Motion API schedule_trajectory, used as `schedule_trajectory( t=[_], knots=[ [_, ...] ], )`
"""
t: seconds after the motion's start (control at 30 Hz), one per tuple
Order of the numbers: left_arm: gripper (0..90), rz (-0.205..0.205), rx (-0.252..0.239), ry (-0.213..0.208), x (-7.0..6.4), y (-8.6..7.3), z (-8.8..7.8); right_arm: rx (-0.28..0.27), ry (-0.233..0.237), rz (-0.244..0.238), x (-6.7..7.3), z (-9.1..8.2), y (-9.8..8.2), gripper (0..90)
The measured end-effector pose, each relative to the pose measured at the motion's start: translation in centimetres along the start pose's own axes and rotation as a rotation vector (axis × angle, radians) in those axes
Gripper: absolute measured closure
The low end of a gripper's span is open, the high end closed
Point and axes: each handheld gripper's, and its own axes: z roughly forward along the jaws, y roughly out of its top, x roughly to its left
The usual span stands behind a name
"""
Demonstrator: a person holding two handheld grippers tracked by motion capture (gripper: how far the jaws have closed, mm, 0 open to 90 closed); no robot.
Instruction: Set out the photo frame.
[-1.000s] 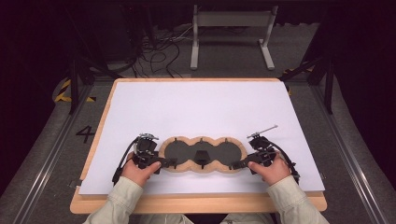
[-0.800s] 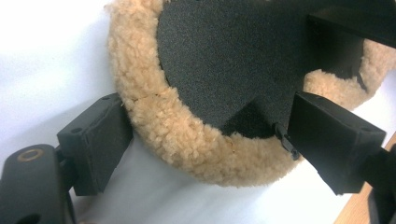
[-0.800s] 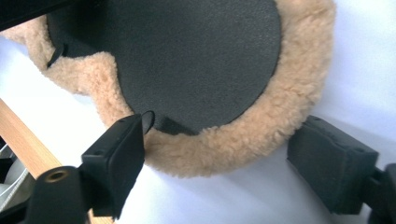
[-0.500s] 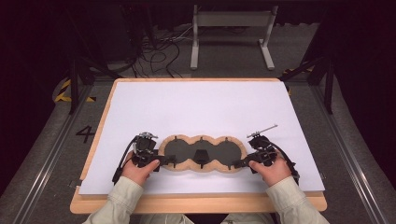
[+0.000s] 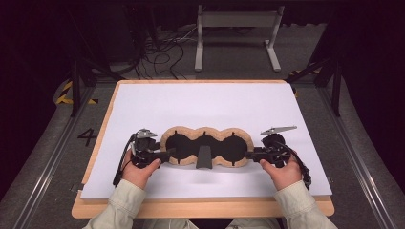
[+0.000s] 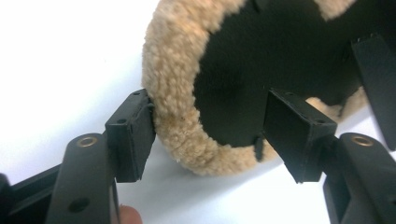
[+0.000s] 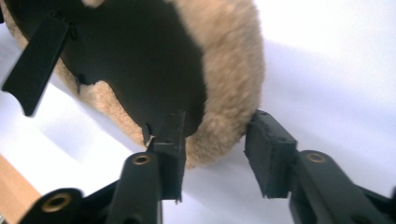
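Fleece-rimmed black piece (image 5: 205,145) near the desk's (image 5: 200,207) front edge; left tool (image 6: 208,135) and right tool (image 7: 215,149) each wide, straddling its fleece rim.

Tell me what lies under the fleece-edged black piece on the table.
The fleece-edged black piece lies flat on the white sheet, which covers a wooden board. The sheet directly beneath it is hidden. The left gripper and right gripper straddle its ends.
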Motion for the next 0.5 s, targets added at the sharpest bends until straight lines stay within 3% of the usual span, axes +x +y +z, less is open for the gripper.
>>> schedule_trajectory(
  t=[0.27,0.33,0.4,0.47,0.5],
  knots=[
    [37.5,0.043,-0.07,0.041,-0.7,0.3,-0.7,-0.055,-0.046,-0.052,0.6,-0.6,0.2,62.4],
    [39.8,0.045,-0.089,0.044,-0.8,0.3,-0.9,-0.09,-0.063,-0.069,0.9,-1.0,0.3,62.6],
    [40.7,0.077,-0.124,0.067,-1.0,0.4,-1.2,-0.12,-0.084,-0.091,1.0,-1.3,0.4,62.6],
    [41.1,0.084,-0.133,0.076,-1.1,0.4,-1.2,-0.148,-0.104,-0.114,1.3,-1.5,0.5,62.6],
    [41.5,0.11,-0.147,0.091,-1.2,0.5,-1.3,-0.162,-0.122,-0.138,1.5,-1.7,0.5,62.6]
  ],
)
